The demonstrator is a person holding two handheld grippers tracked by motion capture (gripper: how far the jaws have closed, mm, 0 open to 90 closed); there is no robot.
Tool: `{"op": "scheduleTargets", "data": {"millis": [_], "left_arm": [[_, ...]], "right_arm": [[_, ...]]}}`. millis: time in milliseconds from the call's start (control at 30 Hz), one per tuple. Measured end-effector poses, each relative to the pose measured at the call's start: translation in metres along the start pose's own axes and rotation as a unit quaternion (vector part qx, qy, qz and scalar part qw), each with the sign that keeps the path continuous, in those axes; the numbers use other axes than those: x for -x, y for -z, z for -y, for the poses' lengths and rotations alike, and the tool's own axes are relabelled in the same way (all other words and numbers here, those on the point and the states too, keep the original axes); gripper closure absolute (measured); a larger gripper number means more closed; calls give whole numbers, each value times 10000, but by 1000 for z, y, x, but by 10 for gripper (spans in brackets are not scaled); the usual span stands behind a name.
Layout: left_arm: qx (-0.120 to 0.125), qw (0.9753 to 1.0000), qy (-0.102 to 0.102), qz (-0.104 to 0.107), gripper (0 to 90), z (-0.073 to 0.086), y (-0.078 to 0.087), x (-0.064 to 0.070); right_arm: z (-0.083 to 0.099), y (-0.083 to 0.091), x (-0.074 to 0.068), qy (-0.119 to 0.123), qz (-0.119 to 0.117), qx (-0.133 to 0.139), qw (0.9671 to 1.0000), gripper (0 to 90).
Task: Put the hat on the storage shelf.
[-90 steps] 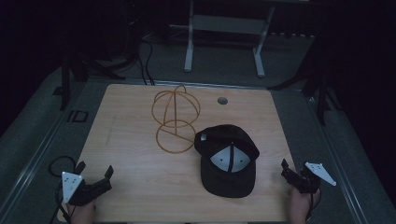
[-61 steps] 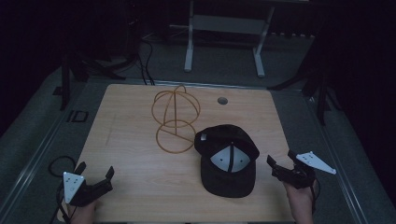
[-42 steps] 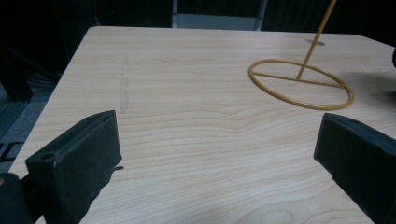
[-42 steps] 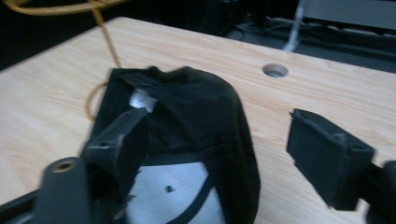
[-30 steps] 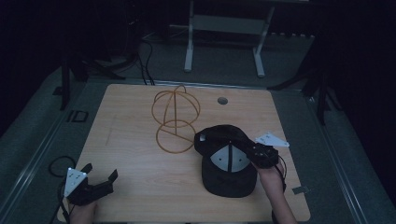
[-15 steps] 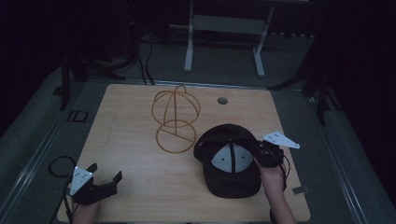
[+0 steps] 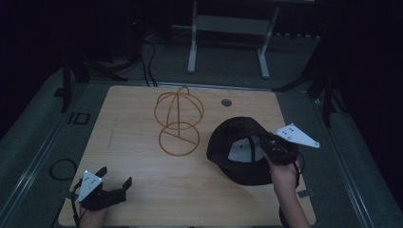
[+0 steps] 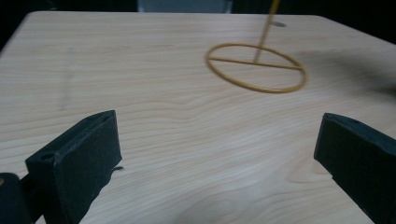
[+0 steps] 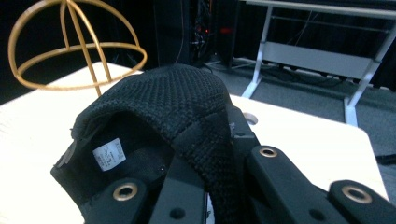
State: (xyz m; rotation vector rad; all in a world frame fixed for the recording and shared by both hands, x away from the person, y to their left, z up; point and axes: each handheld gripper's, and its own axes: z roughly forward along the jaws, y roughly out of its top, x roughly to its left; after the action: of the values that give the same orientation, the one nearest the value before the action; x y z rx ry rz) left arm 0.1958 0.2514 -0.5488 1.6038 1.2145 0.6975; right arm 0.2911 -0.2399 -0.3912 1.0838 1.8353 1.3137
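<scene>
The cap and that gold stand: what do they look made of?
Cap: black knitted or mesh fabric, matte; the coarse weave shows in the right gripper view. Stand: thin rod bent into hoops, probably metal wire with a gold finish. Table: light wood grain, possibly laminate.

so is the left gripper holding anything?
No, the left gripper is open, with bare table between its jaws.

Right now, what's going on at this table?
A person works two handheld grippers. The right gripper is shut on the edge of a black cap at the table's right side. The left gripper hangs open near the front left corner, holding nothing. A gold wire hat stand stands unused mid-table.
</scene>
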Motion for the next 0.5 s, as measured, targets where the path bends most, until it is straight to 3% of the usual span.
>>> {"op": "scheduleTargets", "data": {"millis": [33, 67, 167, 200, 267, 433, 500], "left_arm": [[0, 10000, 0, 0, 10, 0, 0, 0], [-28, 9998, -21, 175, 10, -2, -2, 8], [-66, 9994, -56, 325, 10, -5, -4, 17], [-96, 9986, -144, 502, 10, -10, -5, 28], [-115, 9981, -226, 561, 10, -13, -7, 34], [-181, 9931, -328, 1111, 10, -30, -12, 61], [-279, 9911, -149, 1294, 10, -38, -15, 67]], "right_arm": [[-3, 1, 0, 9, 9, 28, 10000, 880], [-6, 2, 0, 31, 1, 57, 10000, 880], [-14, 6, -2, 10, -68, 157, 9999, 881], [-16, 8, -3, 41, -84, 191, 9998, 880], [-19, 10, -6, 47, -150, 238, 9996, 880], [-23, 13, -14, 156, -222, 262, 9993, 881], [-22, 13, -16, 159, -272, 269, 9991, 880]]}}
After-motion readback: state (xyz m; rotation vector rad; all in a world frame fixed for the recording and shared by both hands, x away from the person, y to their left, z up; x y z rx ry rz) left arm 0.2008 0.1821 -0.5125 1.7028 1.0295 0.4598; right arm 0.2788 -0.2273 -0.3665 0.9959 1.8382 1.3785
